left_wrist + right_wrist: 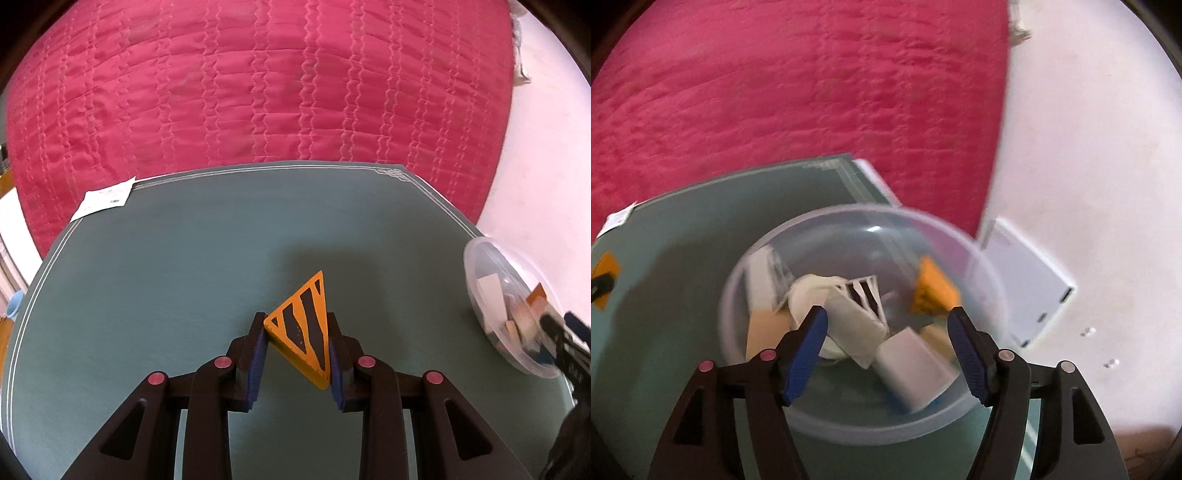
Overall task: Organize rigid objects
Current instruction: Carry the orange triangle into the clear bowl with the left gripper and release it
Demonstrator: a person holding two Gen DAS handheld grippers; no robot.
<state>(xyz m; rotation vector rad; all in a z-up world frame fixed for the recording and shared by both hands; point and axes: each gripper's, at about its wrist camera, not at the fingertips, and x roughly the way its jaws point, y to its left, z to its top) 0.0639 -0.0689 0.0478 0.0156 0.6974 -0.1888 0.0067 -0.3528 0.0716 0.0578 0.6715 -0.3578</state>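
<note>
While the left gripper [297, 345] squeezes an orange triangle block [303, 328] with black stripes, the right gripper [888, 339] hangs over a clear plastic bowl [982, 266]. The left jaws are clamped on the block, one blue pad on each side. The block sits low over the green mat [166, 277], and I cannot tell if it touches the mat or is just lifted off it. The right jaws are spread wide and hold nothing.

The bowl stands on the right edge of the mat. Inside it lie other blocks: a white block [912, 363], a white triangle block [860, 295] with dark stripes, an orange block [934, 290] and some tan ones. That view is blurry, so the shapes are hard to name. A pink quilt [258, 81] lies under the mat. A white paper tag [103, 197] rests at the mat's far left corner.

I think the step in hand is picking up the orange triangle so it can join the others. The next move needs the left gripper to carry the block to the right, get it above the bowl's rim, and then let go. The right gripper should move away first, so the two do not bump.
</note>
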